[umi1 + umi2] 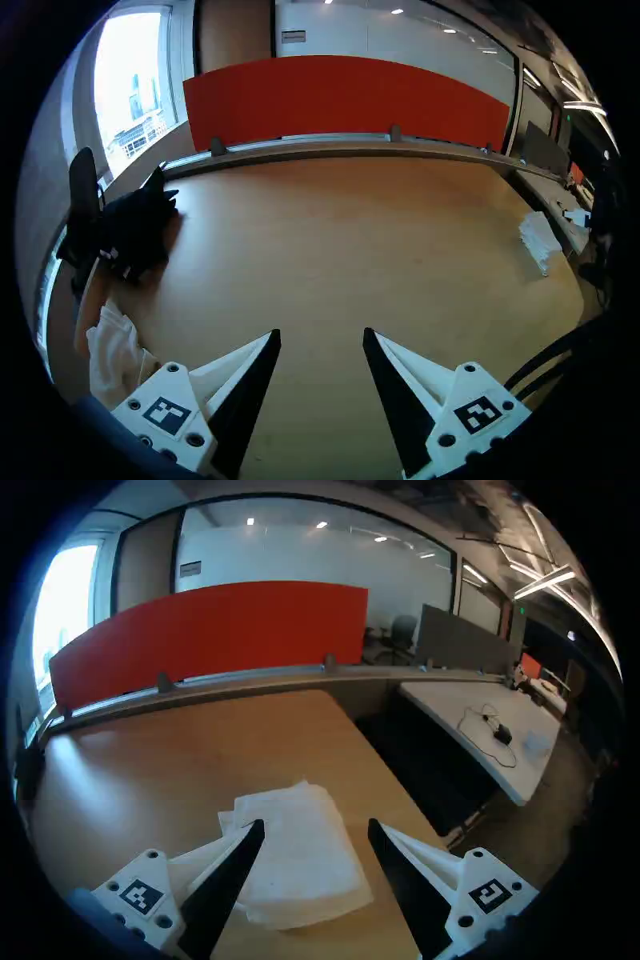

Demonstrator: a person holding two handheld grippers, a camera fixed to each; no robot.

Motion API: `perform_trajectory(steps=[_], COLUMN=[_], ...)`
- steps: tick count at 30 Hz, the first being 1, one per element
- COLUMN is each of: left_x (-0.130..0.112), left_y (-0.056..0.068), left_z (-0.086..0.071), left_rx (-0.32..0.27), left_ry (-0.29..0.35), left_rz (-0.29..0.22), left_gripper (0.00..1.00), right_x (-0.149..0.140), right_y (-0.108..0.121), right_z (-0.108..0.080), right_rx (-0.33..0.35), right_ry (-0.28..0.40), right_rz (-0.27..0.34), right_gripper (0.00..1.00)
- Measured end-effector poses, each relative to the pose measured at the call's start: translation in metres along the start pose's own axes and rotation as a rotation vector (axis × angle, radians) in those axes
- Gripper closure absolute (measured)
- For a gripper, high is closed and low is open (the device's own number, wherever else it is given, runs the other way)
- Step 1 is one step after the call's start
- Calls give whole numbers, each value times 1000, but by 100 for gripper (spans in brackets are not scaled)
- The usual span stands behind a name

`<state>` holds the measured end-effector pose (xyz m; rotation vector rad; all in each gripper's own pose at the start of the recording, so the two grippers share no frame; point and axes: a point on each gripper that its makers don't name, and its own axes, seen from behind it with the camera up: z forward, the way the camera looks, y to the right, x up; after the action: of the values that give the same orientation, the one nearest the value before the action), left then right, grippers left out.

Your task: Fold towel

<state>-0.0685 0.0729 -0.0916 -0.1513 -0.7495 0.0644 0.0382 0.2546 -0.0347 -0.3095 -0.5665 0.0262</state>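
1. The room is an open office. A bright window (128, 88) shows in the left gripper view. In the right gripper view a pale neighbouring desk (480, 720) with a loose cable on it stands across an aisle.
2. A red divider panel (208, 628) runs along the far edge of the counter.
3. The counter (336, 240) is broad and flat with a smooth wood finish. Its middle is bare, so there looks to be room to spread cloth out. On so slick a top, fabric will probably slide when dragged.
4. At the counter's left end, in the left gripper view, sit a black bag (136, 228) and a dark chair (84, 200). A crumpled white cloth (112, 352) lies just below them.
5. The towel (300, 856) lies as a layered white pile near the counter's right edge, directly under the right gripper. The left gripper view shows what seems to be the same pile far to its right (540, 240).
   - It looks light, soft and limp, not fragile or slippery.
   - It will sag and drape once lifted, and the layers may peel apart.
   - The best hold is likely a pinch on a top-layer corner or edge, one corner per gripper.
6. The right gripper (316, 824) has its jaws released and empty, spread above the pile. I cannot tell whether its left finger touches the cloth.
7. The left gripper (321, 334) is likewise spread wide, grasping nothing, over bare counter well apart from the pile.
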Motion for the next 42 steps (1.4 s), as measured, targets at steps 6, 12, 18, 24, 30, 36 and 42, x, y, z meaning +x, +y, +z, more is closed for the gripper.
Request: perform_trajectory(steps=[6, 12, 18, 24, 30, 36, 42], left_x=[10, 22, 41, 66, 93, 115, 130], left_y=[-2, -6, -12, -19, -28, -33, -37], left_z=[1, 2, 1, -2, -6, -9, -11], left_rx=[7, 20, 35, 55, 81, 94, 96], left_ry=[30, 71, 140, 235, 322, 384, 427], left_rz=[-13, -26, -48, -66, -68, -69, -66], left_gripper=[24, 24, 25, 25, 25, 25, 25], right_x=[15, 32, 53, 70, 83, 93, 105], right_y=[-16, -31, -45, -59, -75, -92, -115], right_z=[-8, -15, -28, -38, -47, -54, -66], right_rx=[10, 33, 61, 77, 99, 125, 158], right_ry=[81, 144, 218, 269, 303, 340, 374], right_rz=[-17, -7, -9, -24, -31, -37, -50], right_gripper=[0, 0, 0, 0, 0, 0, 0])
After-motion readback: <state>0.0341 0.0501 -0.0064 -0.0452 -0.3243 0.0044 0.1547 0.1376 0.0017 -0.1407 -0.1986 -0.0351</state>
